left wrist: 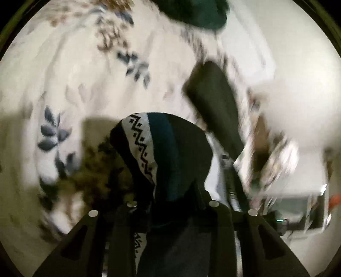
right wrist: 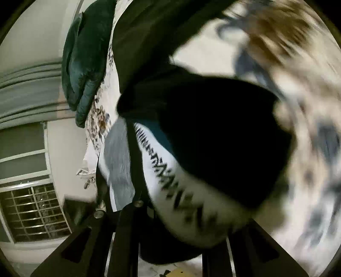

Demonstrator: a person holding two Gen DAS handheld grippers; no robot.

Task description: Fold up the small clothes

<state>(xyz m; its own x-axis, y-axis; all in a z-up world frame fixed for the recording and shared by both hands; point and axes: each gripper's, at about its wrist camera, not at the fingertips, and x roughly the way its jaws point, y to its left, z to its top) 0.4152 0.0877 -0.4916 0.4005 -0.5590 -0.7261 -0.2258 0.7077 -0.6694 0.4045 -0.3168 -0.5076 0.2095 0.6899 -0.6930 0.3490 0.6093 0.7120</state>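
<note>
A small dark garment [left wrist: 170, 153] with a teal stripe and a white zigzag-patterned band hangs bunched between the fingers of my left gripper [left wrist: 172, 204], which is shut on it above the floral bedsheet [left wrist: 74, 74]. In the right wrist view the same garment [right wrist: 213, 149] drapes over my right gripper [right wrist: 170, 215], which is shut on its patterned band. Both views are blurred by motion. A long black piece [left wrist: 215, 102] stretches up to the right of the left gripper; I cannot tell what it is.
A dark green cloth [left wrist: 198, 12] lies at the far edge of the sheet; it also shows in the right wrist view [right wrist: 85, 59]. A window with a grille [right wrist: 36, 211] and grey curtain [right wrist: 27, 93] are at the left. The bed's edge [left wrist: 275, 157] is right.
</note>
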